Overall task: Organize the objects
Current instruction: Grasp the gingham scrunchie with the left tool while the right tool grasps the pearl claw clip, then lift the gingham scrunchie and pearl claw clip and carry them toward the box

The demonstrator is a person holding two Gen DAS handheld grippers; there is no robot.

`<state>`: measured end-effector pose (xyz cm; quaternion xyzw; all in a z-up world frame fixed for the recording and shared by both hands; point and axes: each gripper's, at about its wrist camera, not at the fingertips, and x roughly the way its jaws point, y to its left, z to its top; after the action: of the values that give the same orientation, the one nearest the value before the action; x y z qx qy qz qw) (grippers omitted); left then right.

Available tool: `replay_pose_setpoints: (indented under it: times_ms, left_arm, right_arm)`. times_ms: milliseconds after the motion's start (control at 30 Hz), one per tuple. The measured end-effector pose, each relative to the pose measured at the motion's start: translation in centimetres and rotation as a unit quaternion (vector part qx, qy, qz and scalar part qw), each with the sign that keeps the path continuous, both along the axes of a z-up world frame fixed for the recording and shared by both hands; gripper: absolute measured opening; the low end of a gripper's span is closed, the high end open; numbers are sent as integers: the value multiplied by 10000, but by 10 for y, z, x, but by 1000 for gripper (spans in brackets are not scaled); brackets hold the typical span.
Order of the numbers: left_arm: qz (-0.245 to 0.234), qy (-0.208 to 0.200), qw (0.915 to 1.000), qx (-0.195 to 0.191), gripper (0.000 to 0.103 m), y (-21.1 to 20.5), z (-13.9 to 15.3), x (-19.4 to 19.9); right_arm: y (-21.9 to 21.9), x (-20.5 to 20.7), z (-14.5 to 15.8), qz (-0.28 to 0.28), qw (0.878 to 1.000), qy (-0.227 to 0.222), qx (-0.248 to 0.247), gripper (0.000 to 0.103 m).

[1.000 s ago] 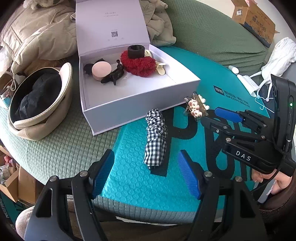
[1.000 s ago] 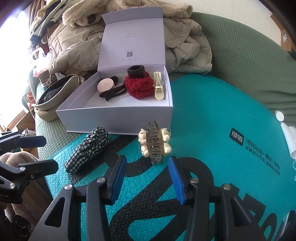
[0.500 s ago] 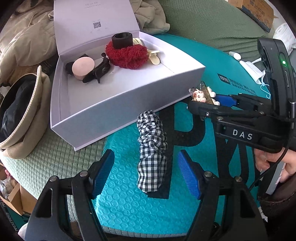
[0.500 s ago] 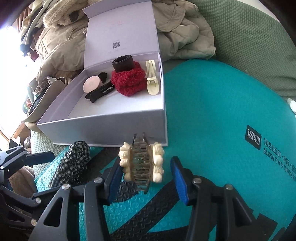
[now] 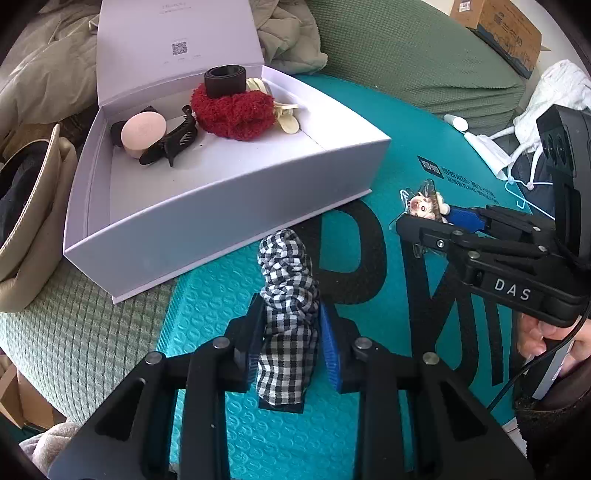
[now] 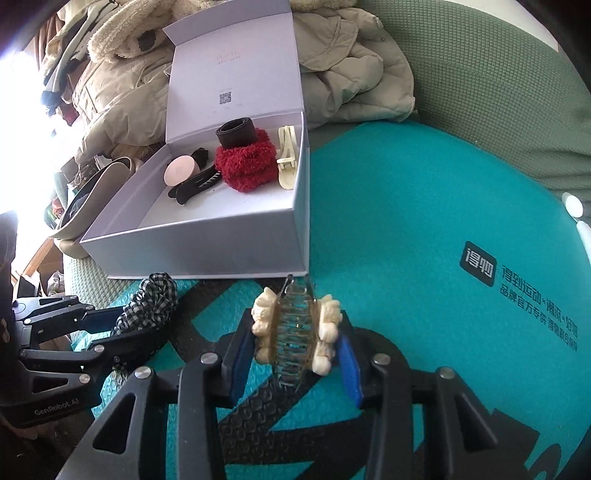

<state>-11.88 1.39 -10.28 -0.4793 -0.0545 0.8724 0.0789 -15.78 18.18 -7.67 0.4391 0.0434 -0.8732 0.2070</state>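
Observation:
A black-and-white checked scrunchie [image 5: 286,266] lies on the teal mat [image 5: 207,306], just in front of the open lilac box [image 5: 221,206]. My left gripper [image 5: 290,325] is closing and its blue pads press the scrunchie's near end from both sides. To the right, a clear claw clip with cream figures [image 6: 291,314] sits between the pads of my right gripper [image 6: 293,343]. Its jaws are closing too, and both pads touch the clip's sides. The box holds a red fluffy scrunchie [image 5: 232,110], a black claw clip [image 5: 170,144], a pink round case [image 5: 142,131] and a cream clip [image 6: 286,162].
A beige hat [image 5: 33,221] lies left of the box. Padded jackets [image 6: 351,74] are piled behind it on the green cover [image 5: 406,48]. A cardboard box [image 5: 498,26] and white items [image 5: 484,144] sit at the far right. The box lid [image 6: 236,62] stands upright.
My left jaws went from wide apart to pinching the checked scrunchie. My right gripper slid forward around the claw clip and narrowed onto it. Both views moved closer to the box.

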Motion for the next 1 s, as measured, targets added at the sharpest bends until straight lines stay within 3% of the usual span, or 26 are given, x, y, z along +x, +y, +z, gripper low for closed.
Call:
replay_pose_setpoints:
  times_ms: [533, 1000]
  left_arm:
    - [-587, 43, 9982, -65, 25, 61, 15, 39]
    - [-1118, 63, 9935, -201, 25, 100, 4, 7]
  right_arm:
    - [40, 53, 11, -133, 9995, 63, 275, 41]
    - [81, 61, -2, -476, 9984, -77, 297, 42]
